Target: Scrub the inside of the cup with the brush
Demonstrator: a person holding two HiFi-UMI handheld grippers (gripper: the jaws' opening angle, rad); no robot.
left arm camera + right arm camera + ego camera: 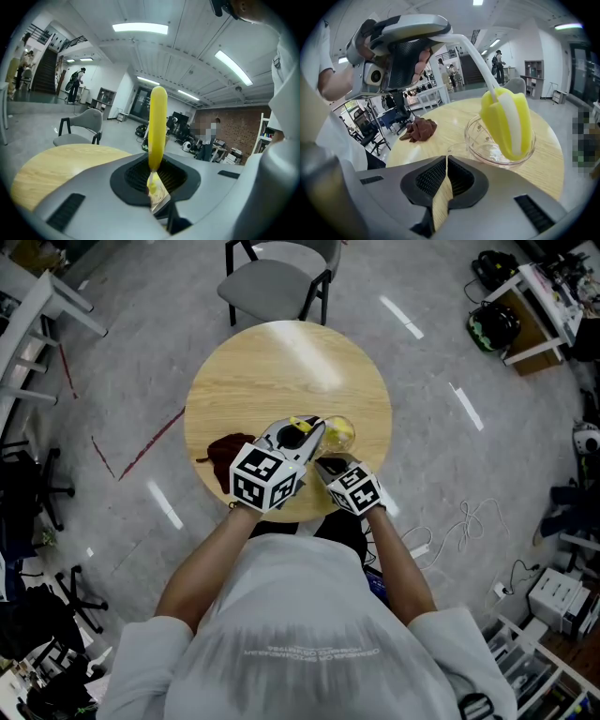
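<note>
A clear glass cup (499,149) stands on the round wooden table (244,381), near its front right. The brush has a yellow sponge head with a white stripe (508,122), and that head sits in the cup's mouth. My left gripper (154,174) is shut on the brush's yellow handle (157,124), which sticks up between its jaws. In the right gripper view the left gripper (405,44) hangs above the cup, left of it. My right gripper (446,161) is shut on the cup's clear handle (450,151) at its near side. In the head view both grippers (309,430) (328,462) meet at the cup (341,434).
A crumpled brown cloth (228,454) lies on the table left of the grippers, also seen as the cloth (419,130). A grey chair (277,277) stands beyond the table's far edge. Desks, office chairs and cables ring the room, and people stand far off.
</note>
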